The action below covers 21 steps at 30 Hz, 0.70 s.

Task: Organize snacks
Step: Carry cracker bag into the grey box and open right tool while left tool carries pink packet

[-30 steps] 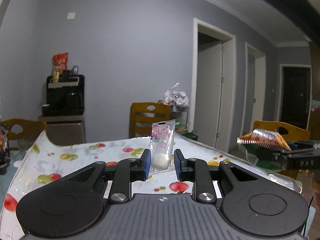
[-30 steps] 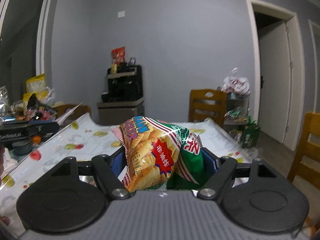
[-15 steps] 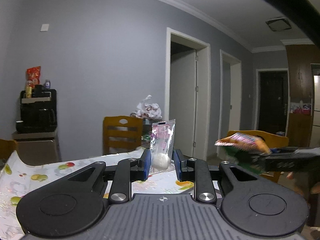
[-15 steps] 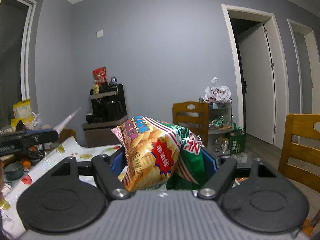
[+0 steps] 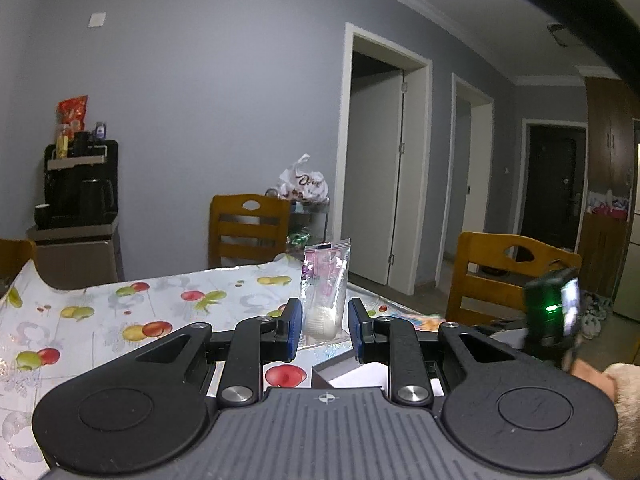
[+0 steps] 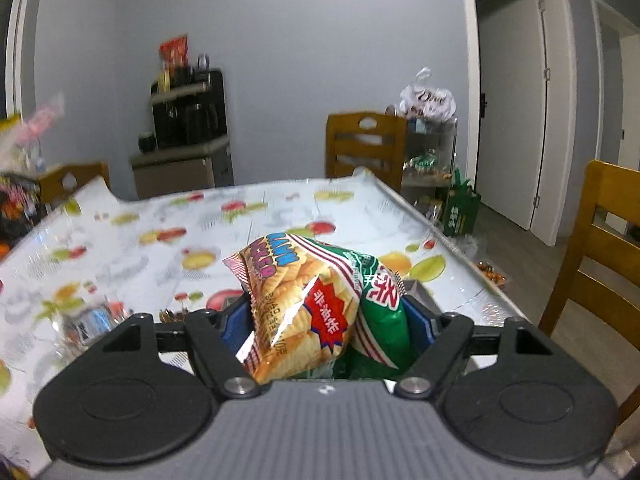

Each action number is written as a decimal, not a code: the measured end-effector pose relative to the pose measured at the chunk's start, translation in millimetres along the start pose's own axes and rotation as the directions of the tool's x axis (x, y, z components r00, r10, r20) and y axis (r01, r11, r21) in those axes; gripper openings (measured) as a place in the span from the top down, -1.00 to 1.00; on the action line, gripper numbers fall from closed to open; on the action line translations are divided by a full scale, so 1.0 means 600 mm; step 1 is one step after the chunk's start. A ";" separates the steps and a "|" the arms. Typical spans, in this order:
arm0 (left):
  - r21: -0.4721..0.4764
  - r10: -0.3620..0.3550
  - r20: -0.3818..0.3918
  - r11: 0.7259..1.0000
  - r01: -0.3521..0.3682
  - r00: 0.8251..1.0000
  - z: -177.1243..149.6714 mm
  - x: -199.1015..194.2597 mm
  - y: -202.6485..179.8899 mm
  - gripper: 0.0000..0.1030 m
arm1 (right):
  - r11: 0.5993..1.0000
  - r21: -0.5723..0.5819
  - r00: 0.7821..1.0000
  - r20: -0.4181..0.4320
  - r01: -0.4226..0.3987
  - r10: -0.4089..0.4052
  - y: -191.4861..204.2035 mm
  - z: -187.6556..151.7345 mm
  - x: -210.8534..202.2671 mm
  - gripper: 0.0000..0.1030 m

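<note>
At the lower centre of the left wrist view, the left tongs (image 5: 324, 322) are pinched narrow on the bottom of a slim clear pouch (image 5: 326, 280), which stands upright, long axis vertical and sealed edge up, above the fruit-patterned surface (image 5: 100, 312). At the lower centre of the right wrist view, the right tongs (image 6: 326, 326) grip a crumpled orange-and-green chip bag (image 6: 312, 304) across its width. The bag's long axis leans up and to the left, over a grey box edge (image 6: 416, 290) on the surface.
</note>
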<state>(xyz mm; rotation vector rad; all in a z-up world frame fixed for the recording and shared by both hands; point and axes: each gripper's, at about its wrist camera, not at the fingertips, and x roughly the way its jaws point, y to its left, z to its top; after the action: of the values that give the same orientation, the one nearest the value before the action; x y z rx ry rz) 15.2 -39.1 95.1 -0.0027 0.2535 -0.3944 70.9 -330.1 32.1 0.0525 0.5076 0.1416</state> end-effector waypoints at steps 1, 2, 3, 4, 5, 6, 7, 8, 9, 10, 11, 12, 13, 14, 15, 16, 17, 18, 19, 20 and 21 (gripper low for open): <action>0.000 0.002 -0.001 1.000 -0.002 1.000 -0.001 -0.001 0.001 0.49 | 1.000 -0.013 1.000 -0.015 0.004 -0.005 0.010 -0.001 0.013 -0.48; 0.000 0.003 -0.002 1.000 -0.003 1.000 -0.002 -0.002 0.003 0.49 | 1.000 -0.028 1.000 -0.027 0.011 -0.011 0.020 -0.001 0.028 -0.48; -0.001 0.004 -0.002 1.000 -0.004 1.000 -0.002 -0.003 0.003 0.49 | 0.999 -0.045 0.999 -0.034 0.016 -0.017 0.034 -0.003 0.041 -0.48; -0.001 0.005 -0.004 1.000 -0.005 1.000 -0.001 -0.004 0.003 0.49 | 0.997 -0.070 0.999 -0.042 0.025 -0.028 0.042 -0.004 0.056 -0.48; -0.001 0.006 -0.007 1.000 -0.006 1.000 -0.001 -0.003 0.004 0.49 | 0.995 -0.094 0.998 -0.052 0.039 -0.044 0.053 -0.008 0.072 -0.48; -0.001 0.008 -0.009 1.000 -0.008 1.000 0.001 -0.005 0.002 0.49 | 0.992 -0.116 0.996 -0.064 0.049 -0.057 0.060 -0.012 0.084 -0.48; 0.000 0.008 -0.012 1.000 -0.008 1.000 0.000 -0.005 0.002 0.49 | 0.990 -0.130 0.995 -0.078 0.051 -0.061 0.066 -0.015 0.096 -0.48; 0.001 0.009 -0.013 1.000 -0.009 1.000 0.002 -0.007 0.000 0.49 | 0.990 -0.131 0.994 -0.089 0.049 -0.061 0.071 -0.014 0.113 -0.48; 0.001 0.009 -0.014 1.000 -0.009 1.000 0.001 -0.007 0.001 0.49 | 0.991 -0.127 0.994 -0.097 0.044 -0.057 0.074 -0.014 0.121 -0.48; 0.000 0.009 -0.015 1.000 -0.009 1.000 0.000 -0.008 0.002 0.49 | 0.992 -0.120 0.993 -0.104 0.040 -0.052 0.074 -0.015 0.128 -0.48; -0.002 0.010 -0.016 1.000 -0.010 1.000 0.000 -0.009 0.003 0.49 | 0.993 -0.116 0.993 -0.110 0.037 -0.050 0.074 -0.015 0.131 -0.48; -0.004 0.009 -0.016 1.000 -0.009 1.000 0.001 -0.011 0.004 0.49 | 0.993 -0.110 0.992 -0.120 0.035 -0.048 0.071 -0.015 0.132 -0.48; -0.005 0.008 -0.017 1.000 -0.008 1.000 0.002 -0.011 0.004 0.49 | 0.994 -0.108 0.991 -0.127 0.035 -0.049 0.072 -0.015 0.137 -0.48; -0.005 0.008 -0.018 1.000 -0.009 1.000 0.002 -0.010 0.004 0.49 | 0.993 -0.113 0.991 -0.125 0.038 -0.052 0.073 -0.013 0.139 -0.48; -0.004 0.008 -0.019 1.000 -0.008 1.000 0.002 -0.011 0.002 0.49 | 0.993 -0.115 0.990 -0.127 0.040 -0.054 0.074 -0.012 0.142 -0.49; -0.004 0.007 -0.022 1.000 -0.007 1.000 0.003 -0.010 0.001 0.49 | 0.993 -0.114 0.990 -0.128 0.040 -0.055 0.076 -0.012 0.143 -0.49; -0.005 0.009 -0.027 1.000 -0.009 1.000 0.002 -0.009 0.001 0.49 | 0.993 -0.113 0.990 -0.129 0.042 -0.056 0.077 -0.012 0.144 -0.50; -0.007 0.010 -0.032 1.000 -0.011 0.999 0.003 -0.006 0.001 0.49 | 0.993 -0.113 0.990 -0.128 0.044 -0.059 0.078 -0.012 0.145 -0.51; -0.007 0.010 -0.036 1.000 -0.010 0.999 0.001 -0.006 0.000 0.49 | 0.992 -0.114 0.990 -0.129 0.046 -0.060 0.080 -0.012 0.146 -0.52; -0.007 0.010 -0.040 1.000 -0.011 0.999 0.001 -0.005 -0.001 0.49 | 0.992 -0.116 0.990 -0.129 0.047 -0.062 0.080 -0.012 0.144 -0.53; -0.007 0.011 -0.043 1.000 -0.011 0.999 0.000 -0.005 0.000 0.49 | 0.992 -0.119 0.989 -0.130 0.047 -0.062 0.081 -0.012 0.145 -0.55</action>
<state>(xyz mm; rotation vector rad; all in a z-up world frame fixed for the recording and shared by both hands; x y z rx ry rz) 12.2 -38.0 95.6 0.0003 0.2974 -0.3830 136.6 -269.0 -12.0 -0.0845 0.6335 0.1209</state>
